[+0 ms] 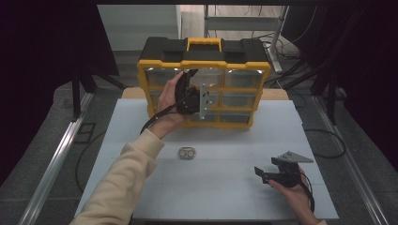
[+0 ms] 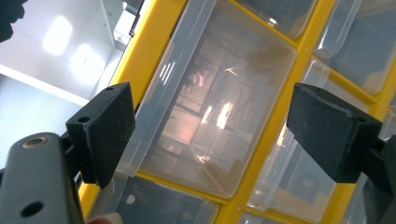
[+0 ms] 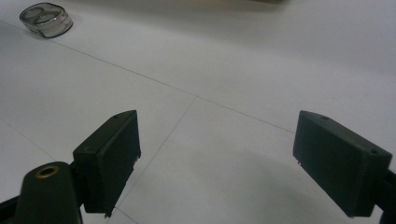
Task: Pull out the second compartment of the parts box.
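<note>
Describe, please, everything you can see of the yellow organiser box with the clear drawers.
The organiser box stands upright at the far edge of the white table, its front toward the person. Its frame looks like yellow plastic, with a black top and a yellow carry handle. The front holds rows of clear plastic drawers, all pushed in; their contents cannot be told. The left gripper is raised at the front, its open jaws on either side of one clear drawer in the left gripper view, without pressing on it.

Yellow-and-black organizer (image 1: 162, 58), clear drawers (image 2: 210, 107); white table (image 1: 225, 187); black claws; cream sleeve (image 1: 126, 178).
</note>
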`<state>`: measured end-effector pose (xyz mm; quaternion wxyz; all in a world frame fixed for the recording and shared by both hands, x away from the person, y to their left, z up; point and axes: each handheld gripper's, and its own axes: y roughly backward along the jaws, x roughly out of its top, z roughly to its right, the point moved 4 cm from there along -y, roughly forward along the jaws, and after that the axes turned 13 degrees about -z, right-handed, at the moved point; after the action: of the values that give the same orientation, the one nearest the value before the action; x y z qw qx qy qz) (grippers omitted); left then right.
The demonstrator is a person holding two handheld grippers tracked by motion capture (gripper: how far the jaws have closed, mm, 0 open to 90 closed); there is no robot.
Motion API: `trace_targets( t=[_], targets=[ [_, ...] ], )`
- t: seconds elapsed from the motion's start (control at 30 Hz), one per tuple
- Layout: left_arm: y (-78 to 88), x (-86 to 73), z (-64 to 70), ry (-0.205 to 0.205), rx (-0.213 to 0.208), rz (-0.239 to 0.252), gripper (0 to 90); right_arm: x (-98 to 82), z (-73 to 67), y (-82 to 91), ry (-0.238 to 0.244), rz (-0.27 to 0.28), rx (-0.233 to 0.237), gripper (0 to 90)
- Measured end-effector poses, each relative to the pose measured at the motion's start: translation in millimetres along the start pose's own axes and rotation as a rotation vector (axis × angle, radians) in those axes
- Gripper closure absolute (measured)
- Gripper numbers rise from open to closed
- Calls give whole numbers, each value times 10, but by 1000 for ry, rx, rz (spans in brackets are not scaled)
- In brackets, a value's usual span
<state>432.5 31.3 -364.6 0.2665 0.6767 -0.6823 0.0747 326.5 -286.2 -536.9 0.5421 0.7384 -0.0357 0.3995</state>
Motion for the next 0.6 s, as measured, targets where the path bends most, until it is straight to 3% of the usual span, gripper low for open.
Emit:
trace_targets(
  t=[0.6],
  targets=[
    [-57,-42,-77,-2,72,-8,291,1,-1,-5,-1,0,0,151]
  ],
)
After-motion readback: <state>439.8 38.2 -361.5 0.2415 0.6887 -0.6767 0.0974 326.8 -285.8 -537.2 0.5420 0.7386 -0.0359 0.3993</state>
